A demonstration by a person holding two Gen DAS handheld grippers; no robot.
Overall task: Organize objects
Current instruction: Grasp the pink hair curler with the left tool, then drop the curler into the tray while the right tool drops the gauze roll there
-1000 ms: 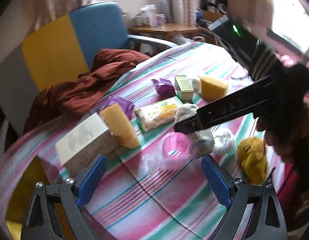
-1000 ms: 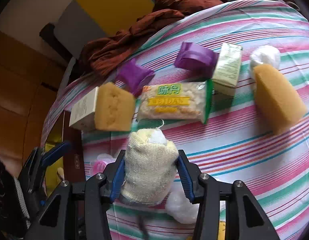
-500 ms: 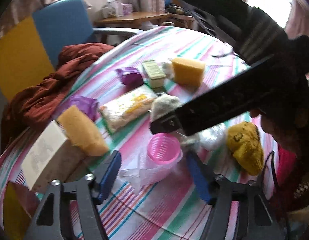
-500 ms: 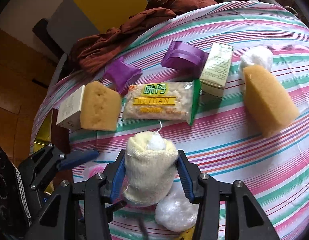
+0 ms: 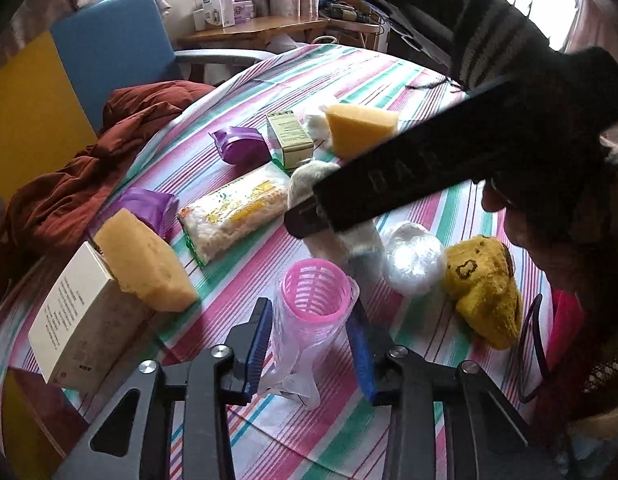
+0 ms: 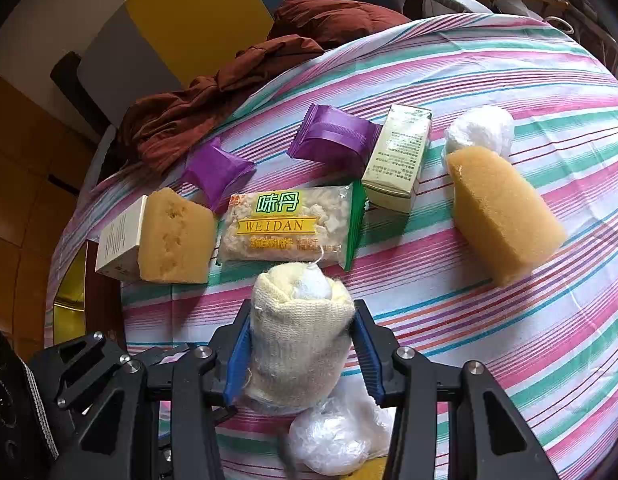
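Pink basket, wrapped in a thin clear bag, sat on the striped tablecloth at about 6 o'clock in the left wrist view. Squeezed between the blue pads of the left gripper, jaws just closed in narrow on it. Cream rolled sock held tight in the right gripper, jaws narrow, low at 6 o'clock in the right wrist view. Snack packet just past the sock at 12 o'clock. Yellow sponge at 10 o'clock, touching a white box. Bigger sponge off at 2 o'clock. Yellow sock at 3 o'clock of the basket.
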